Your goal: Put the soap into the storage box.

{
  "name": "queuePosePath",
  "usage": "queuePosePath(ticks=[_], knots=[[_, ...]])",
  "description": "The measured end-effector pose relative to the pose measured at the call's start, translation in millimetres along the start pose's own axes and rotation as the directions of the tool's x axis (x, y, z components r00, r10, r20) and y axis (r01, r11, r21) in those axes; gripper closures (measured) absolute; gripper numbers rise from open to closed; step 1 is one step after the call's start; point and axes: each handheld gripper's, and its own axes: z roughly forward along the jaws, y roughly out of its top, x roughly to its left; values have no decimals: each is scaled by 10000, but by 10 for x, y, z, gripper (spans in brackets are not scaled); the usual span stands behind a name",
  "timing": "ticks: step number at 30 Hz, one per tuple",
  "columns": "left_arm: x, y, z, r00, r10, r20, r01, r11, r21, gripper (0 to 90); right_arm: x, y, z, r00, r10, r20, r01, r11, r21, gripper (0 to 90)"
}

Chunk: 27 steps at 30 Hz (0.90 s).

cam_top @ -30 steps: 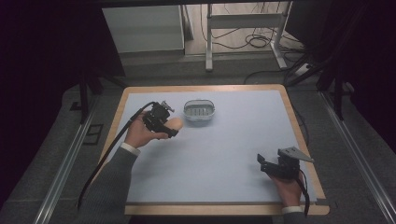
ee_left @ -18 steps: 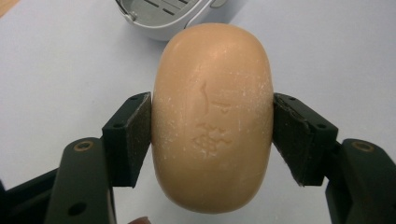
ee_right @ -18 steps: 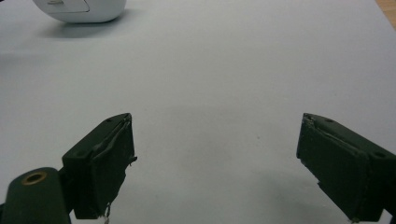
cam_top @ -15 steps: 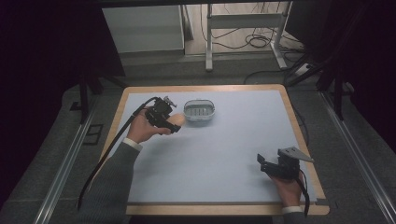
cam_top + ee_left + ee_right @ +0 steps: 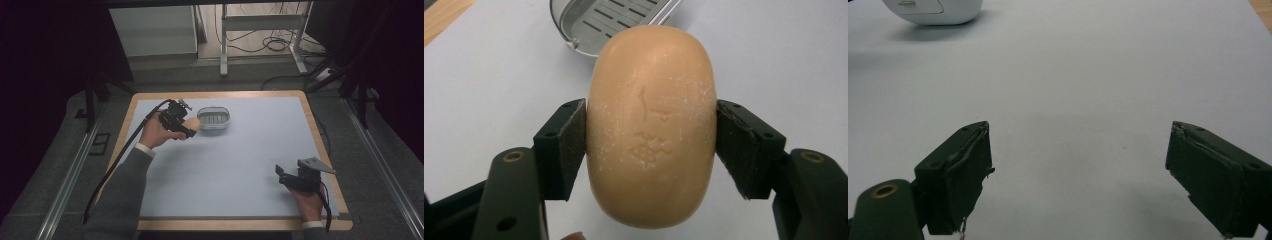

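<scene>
Soap (image 5: 193,123) held up in the left gripper (image 5: 184,126) at the far left of the worktop (image 5: 240,165), just beside the left end of the metal soap dish (image 5: 214,118), seen from the high view. Left hand (image 5: 155,134) wrapped around the gripper body, cable trailing back along the grey sleeve (image 5: 120,195). Right gripper (image 5: 280,175) resting near the right front corner of the worktop, well apart from soap and dish, held by the right hand (image 5: 307,202).

Left gripper view: tan oval soap (image 5: 651,125) clamped across its narrow waist, both black pads (image 5: 571,145) pressed flat against its sides, jaws closed on it. Stamped mark visible on the upper face. Slotted soap dish (image 5: 609,22) beyond the far end of the bar, at the top edge. Light blue worktop (image 5: 774,60) below.

Right gripper view: right gripper (image 5: 1078,175) with jaws standing wide apart, nothing between them, bare worktop (image 5: 1098,75) beneath. Rounded white object (image 5: 933,10) at the top left, cut off by the edge, kind unclear.
</scene>
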Motion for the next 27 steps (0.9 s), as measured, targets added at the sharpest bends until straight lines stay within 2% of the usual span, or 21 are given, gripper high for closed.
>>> queuePosePath(ticks=[3, 4, 7, 8, 9, 10, 12, 13, 27], knots=[[9, 24, 28, 9999, -112, 8, 112, 9999, -12, 325, -2, 0, 0, 10000, 18, -13, -18, 10000, -1, 115], [25, 34, 31, 10000, 7, -10, -7, 10000, 98, 325, -3, 0, -1, 10000, 28, -25, -28, 10000, 16, 115], [42, 63, 57, 10000, -50, -8, 50, 9999, 101, 325, -1, 0, 1, 10000, 7, 1, -7, 10000, 11, 115], [41, 71, 70, 9999, -156, 23, 156, 9999, 20, 325, -1, 0, 1, 10000, 10, 2, -10, 10000, 11, 115], [52, 80, 74, 10000, -71, -12, 71, 9999, 111, 325, -1, 0, 1, 10000, 18, -1, -18, 10000, 9, 115], [48, 88, 87, 9999, -171, 10, 171, 9998, 51, 325, -2, 0, 0, 10000, 20, -10, -20, 10000, 1, 115], [57, 105, 99, 9999, -125, -11, 125, 9999, 120, 325, -2, 0, 1, 10000, 20, -5, -20, 10000, 5, 115], [70, 115, 97, 10000, 34, -48, -32, 9996, 284, 325, -1, 0, 1, 10000, 9, 1, -9, 10000, 6, 115], [76, 239, 142, 10000, 77, 21, -78, 9994, 347, 325, 1, 1, 2, 10000, -3, -2, 3, 10000, 23, 115]])
